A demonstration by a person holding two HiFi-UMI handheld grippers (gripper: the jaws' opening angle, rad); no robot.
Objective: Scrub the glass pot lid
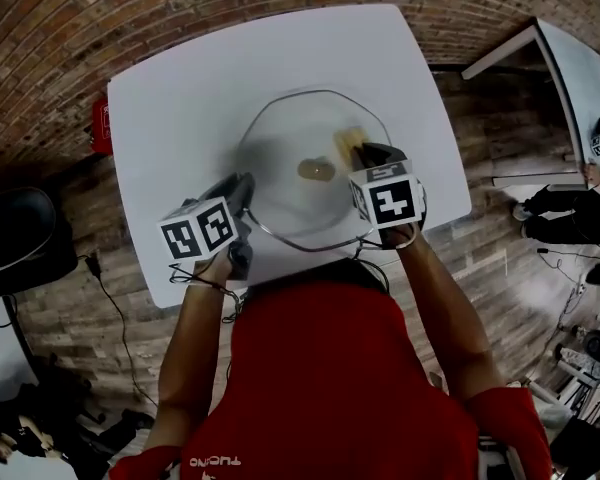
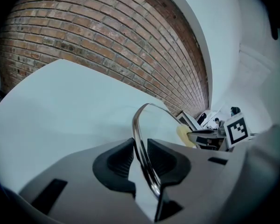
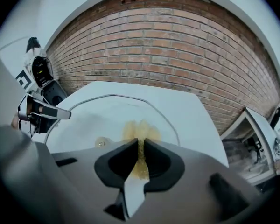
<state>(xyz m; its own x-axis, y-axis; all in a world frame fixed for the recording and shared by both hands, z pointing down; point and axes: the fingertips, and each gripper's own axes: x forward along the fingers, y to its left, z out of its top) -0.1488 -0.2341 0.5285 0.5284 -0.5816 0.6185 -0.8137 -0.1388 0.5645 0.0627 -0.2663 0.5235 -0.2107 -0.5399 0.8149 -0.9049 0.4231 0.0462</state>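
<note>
Scrubbing is judged to be under way. How much glass is already clean cannot be told. The lid (image 1: 280,163) lies mid-table (image 1: 170,88). Its near-left rim is clamped by the left gripper (image 1: 242,186). A sponge (image 1: 348,144), pinched in the right gripper (image 1: 368,154), is pressed on the glass right of the knob (image 1: 316,170).

White table (image 1: 180,98): rectangular top with rounded corners, standing on a plank floor (image 1: 500,248). One item lies on it, a glass pot lid (image 1: 280,183), set right of centre with its rim close to the near edge (whether it rests fully flat cannot be confirmed). The remaining surface is bare white.
</note>
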